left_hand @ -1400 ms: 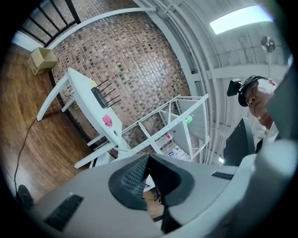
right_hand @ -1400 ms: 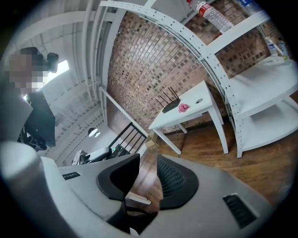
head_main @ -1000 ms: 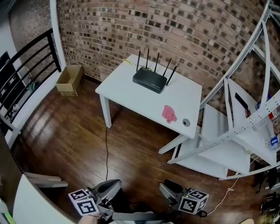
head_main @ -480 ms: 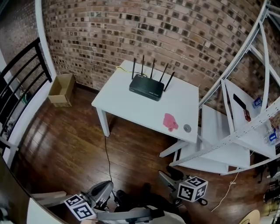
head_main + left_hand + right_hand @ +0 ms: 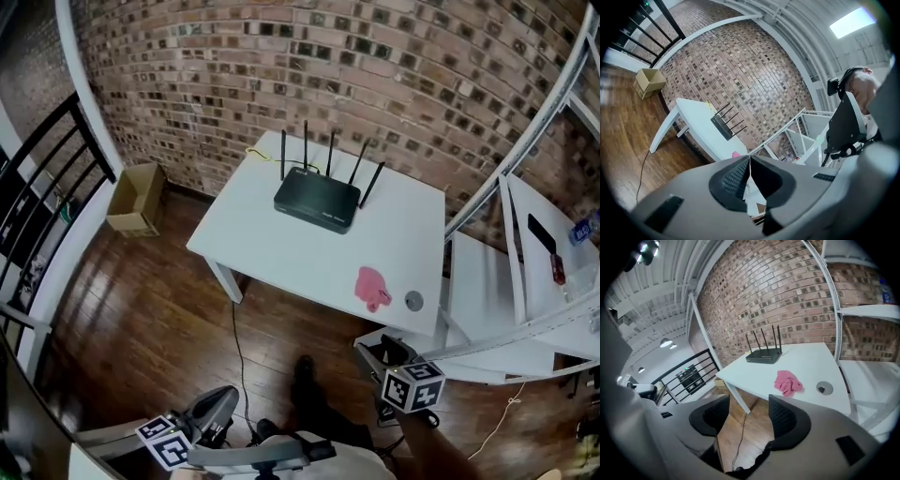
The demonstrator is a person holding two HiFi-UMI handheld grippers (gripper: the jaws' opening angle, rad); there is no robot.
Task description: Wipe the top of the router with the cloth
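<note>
The pink cloth (image 5: 373,286) lies crumpled on the white table (image 5: 281,253), near the front edge and just beside a round grey cable hole (image 5: 413,300). It is well apart from the black router (image 5: 317,202), which stands toward the back of the table with its antennas upright.

I judge the cloth to be soft, light and limp. It will not slip from a pinch, but it will hang down and can drag. The best place to take it seems to be the raised bunch of folds in its middle, so that enough fabric stays below for wiping.

The right gripper (image 5: 747,416) points toward the cloth from a distance. Its 2 jaws have just been opening and now stand wide, with nothing between them. The left gripper (image 5: 749,164) has its jaws together at the tips and holds nothing.
</note>
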